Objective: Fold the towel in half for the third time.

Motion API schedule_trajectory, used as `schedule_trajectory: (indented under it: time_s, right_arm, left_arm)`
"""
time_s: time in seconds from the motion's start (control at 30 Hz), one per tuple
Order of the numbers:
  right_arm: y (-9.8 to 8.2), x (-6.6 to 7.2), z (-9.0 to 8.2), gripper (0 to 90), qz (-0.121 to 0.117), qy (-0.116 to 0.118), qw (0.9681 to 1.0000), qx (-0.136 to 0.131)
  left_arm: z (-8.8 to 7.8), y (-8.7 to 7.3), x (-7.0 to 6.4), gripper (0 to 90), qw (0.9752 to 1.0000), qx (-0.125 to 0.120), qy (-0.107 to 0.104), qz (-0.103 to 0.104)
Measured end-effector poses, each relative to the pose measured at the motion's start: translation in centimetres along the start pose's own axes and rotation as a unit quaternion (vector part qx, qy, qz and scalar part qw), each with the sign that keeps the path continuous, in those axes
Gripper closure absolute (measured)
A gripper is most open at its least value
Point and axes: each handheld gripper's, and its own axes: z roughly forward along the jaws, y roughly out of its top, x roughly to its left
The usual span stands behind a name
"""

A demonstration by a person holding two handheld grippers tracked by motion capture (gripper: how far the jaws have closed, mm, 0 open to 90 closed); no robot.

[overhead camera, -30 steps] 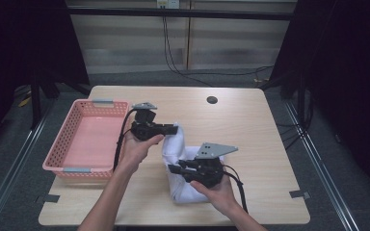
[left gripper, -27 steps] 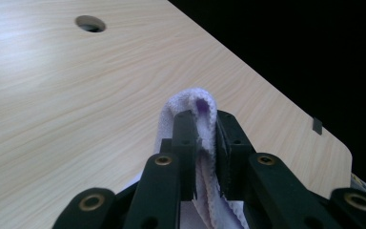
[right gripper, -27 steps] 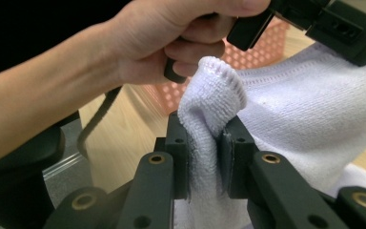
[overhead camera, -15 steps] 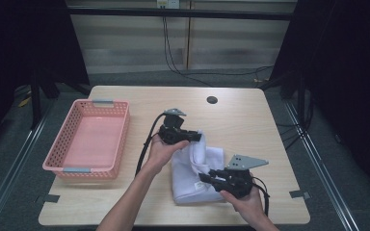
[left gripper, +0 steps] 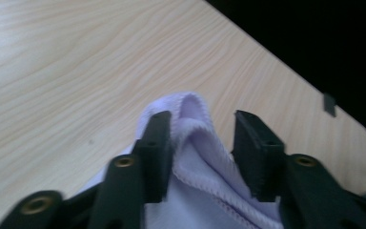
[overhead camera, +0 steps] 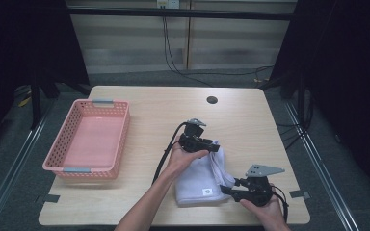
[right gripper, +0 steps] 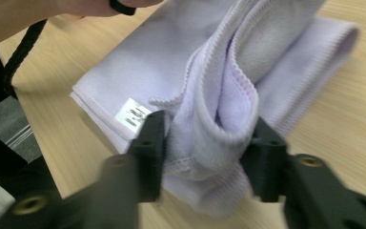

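— Towel (overhead camera: 200,178), pale lilac, is lying folded on the near right part of the wooden table (overhead camera: 149,103), well apart from the pink basket (overhead camera: 94,139) on the left. Which step is this?

— Judging from the pictures, the fold is being laid down and let go. The left gripper (left gripper: 202,143) is sitting at the far corner with its jaws partly apart; they have just been opening, and the hem is standing between them, brushing one jaw and clear of the other.

— And the right gripper (right gripper: 205,143)?

— Also half open, jaws just having been opening, with a loose loop of cloth bulging between them; it is touching both jaws but looking slack rather than pinched.

— So what is the next move calling for?

— Probably drawing both grippers back without dragging the upper layer, since that loop could catch and undo the fold.

— Anything hard to make out?

— The white label (right gripper: 132,114) is too blurred to read, and the forearm (overhead camera: 149,202) is hiding the towel's left edge in the high view.
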Motion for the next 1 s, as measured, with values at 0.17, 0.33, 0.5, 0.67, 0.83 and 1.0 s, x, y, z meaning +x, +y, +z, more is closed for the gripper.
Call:
schedule_trajectory:
  time_s: [0.17, 0.33, 0.5, 0.67, 0.83, 1.0]
  right_arm:
    - [0.5, -0.8, -1.1, 33.3, 0.005, -0.021, 0.9995, -0.024]
    - [2.6, -1.6, -1.1, 32.3, -0.001, -0.049, 0.9986, -0.021]
    - [5.3, -3.4, 0.6, 29.3, -0.008, -0.070, 0.9972, -0.024]
    - [8.1, -4.9, 3.9, 26.7, -0.003, -0.068, 0.9974, -0.022]
    - [9.4, -5.7, 7.9, 24.7, -0.018, -0.079, 0.9966, 0.015]
    - [8.7, -6.6, 9.8, 33.8, -0.018, -0.096, 0.9940, 0.050]
  left_arm:
    - [-2.4, 0.1, -0.2, 41.0, 0.9997, -0.019, 0.013, 0.005]
    - [-6.9, -2.6, -0.5, 51.3, 0.9988, -0.045, -0.004, 0.017]
    - [-8.1, -6.9, -1.7, 61.8, 0.9994, 0.015, 0.010, 0.028]
    - [-8.1, -9.7, -3.9, 57.5, 0.9956, 0.072, -0.013, 0.058]
    - [-8.3, -11.9, -4.7, 50.8, 0.9927, 0.083, -0.002, 0.088]
    - [-8.3, -12.3, -4.4, 50.5, 0.9921, 0.086, -0.002, 0.091]
